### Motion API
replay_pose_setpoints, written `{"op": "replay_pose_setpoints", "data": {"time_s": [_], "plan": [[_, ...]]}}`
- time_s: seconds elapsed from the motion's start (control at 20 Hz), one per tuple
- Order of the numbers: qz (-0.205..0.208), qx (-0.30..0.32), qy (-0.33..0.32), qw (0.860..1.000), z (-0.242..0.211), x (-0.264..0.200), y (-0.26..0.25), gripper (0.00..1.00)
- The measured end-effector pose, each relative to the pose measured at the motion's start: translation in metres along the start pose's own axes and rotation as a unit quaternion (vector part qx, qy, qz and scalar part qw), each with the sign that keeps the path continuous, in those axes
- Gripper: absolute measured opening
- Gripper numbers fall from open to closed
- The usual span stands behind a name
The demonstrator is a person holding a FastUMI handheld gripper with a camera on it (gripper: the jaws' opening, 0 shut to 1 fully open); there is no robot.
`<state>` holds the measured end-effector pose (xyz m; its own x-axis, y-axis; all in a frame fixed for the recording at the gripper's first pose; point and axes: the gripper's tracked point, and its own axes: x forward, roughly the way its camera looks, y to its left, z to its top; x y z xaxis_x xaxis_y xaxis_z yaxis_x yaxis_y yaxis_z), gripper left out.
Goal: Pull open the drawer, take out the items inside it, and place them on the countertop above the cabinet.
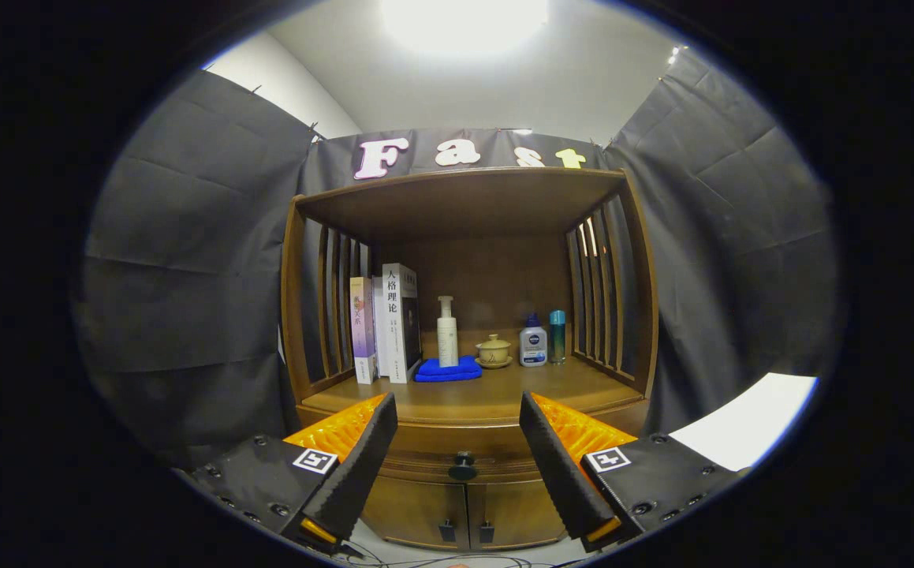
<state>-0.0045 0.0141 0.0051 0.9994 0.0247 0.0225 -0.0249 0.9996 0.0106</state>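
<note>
Plainly, in the gripper view the tongs [458, 442] stand wide and empty, with the small dark round knob [462, 467] of the shut brown wooden drawer [464, 450] between the fingers, ahead of them. The knob is small, so an off-centre close could slip off it. Beyond the fingers, the wooden bench [496, 390] already carries upright books [386, 323], a white pump bottle [446, 331] on a blue folded cloth [449, 369]; incoming items might topple them. The drawer's contents are hidden.

Cabinet [468, 205]: brown wood, smooth satin finish. Worktop [496, 394]: same wood, faint sheen. Drawer knob [462, 467]: dark, glossy. Folded towel [449, 370]: blue cloth, matt. Pump bottle [446, 335]: white plastic.

The hand-held gripper [457, 457] has its fingers spread apart.
</note>
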Motion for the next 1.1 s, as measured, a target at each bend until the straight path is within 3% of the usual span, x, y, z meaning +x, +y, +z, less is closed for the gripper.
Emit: {"op": "replay_pose_setpoints", "data": {"time_s": [0.35, 1.1], "plan": [[0.004, -0.011, 0.001, 1.000, -0.008, 0.009, 0.004, 0.98], [0.005, -0.006, 0.018, 1.000, -0.057, 0.086, 0.009, 0.98]]}}
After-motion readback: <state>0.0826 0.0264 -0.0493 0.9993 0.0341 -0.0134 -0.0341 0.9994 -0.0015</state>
